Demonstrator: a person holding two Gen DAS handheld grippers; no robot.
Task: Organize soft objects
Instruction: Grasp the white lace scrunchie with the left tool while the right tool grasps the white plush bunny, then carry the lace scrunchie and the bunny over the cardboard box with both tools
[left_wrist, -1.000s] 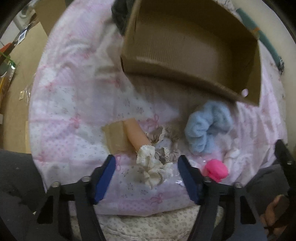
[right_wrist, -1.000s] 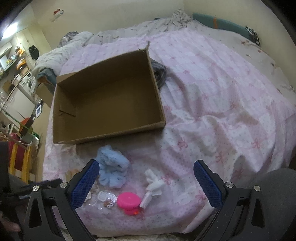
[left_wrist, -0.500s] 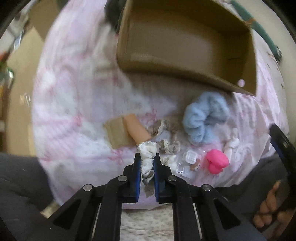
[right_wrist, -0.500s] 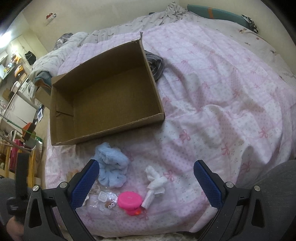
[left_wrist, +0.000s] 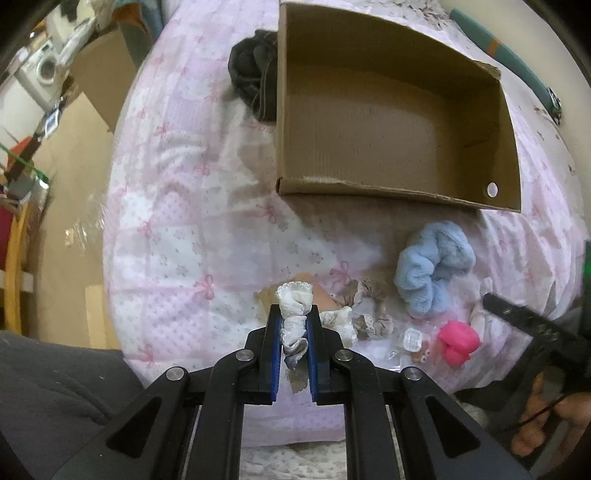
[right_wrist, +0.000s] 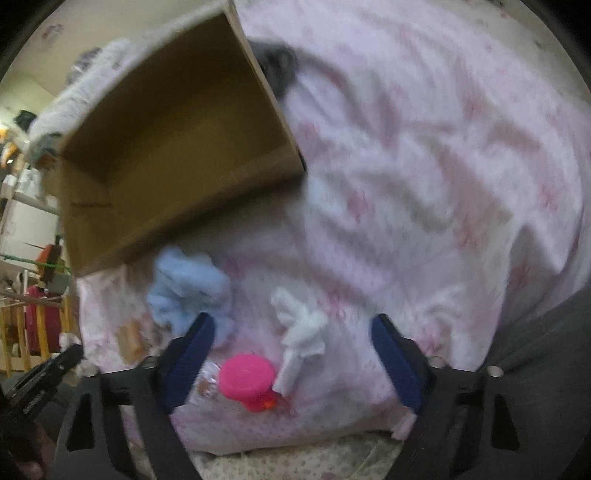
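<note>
Pink-patterned bed (left_wrist: 177, 236) — bearing cardboard box (left_wrist: 388, 110), blue scrunchie (left_wrist: 432, 269).

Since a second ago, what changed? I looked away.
The left tongs closed on the white lace scrunchie and lifted it. The right tongs stayed open, nearing the white cloth. Blue scrunchie, pink toy, cardboard box stayed put.

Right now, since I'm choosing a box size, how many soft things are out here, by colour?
White: 2, scrunchie in the left gripper, rag
Blue: 1, scrunchie
Beige lace: 1, scrunchie
Total: 4
</note>
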